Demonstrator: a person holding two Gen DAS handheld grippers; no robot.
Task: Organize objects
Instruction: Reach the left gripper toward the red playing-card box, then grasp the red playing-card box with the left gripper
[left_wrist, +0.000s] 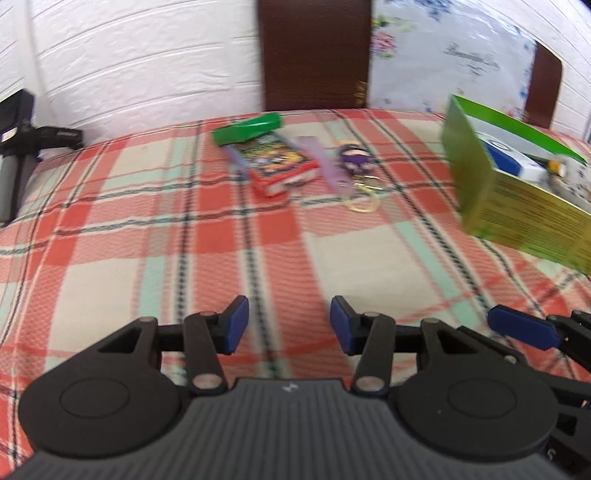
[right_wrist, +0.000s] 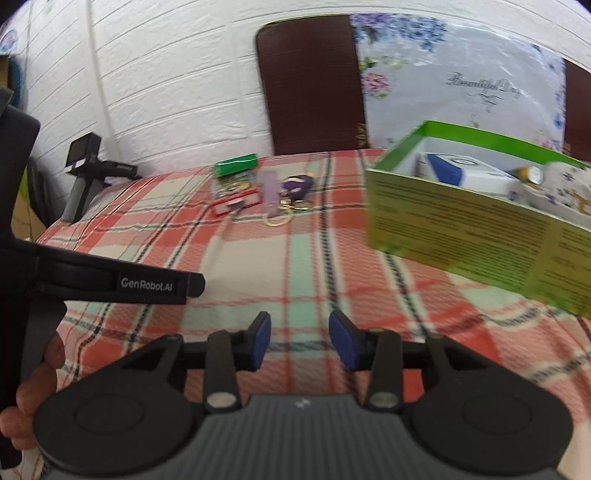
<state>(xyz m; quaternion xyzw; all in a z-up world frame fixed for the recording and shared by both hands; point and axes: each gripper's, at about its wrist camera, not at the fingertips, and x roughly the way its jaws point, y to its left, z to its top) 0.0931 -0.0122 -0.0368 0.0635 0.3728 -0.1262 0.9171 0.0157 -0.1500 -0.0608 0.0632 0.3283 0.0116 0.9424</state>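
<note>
Where plaid lies bare: green box (right_wrist: 480, 236) (right).

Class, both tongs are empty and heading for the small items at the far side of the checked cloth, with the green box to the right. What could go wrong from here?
1. The keychain lies beside the red card pack, with its strap close against it; closing on one may drag the other.
2. The flat gold ring may slip from the pads.
3. The green box already holds things, and its near wall could be knocked by the right tongs.
</note>
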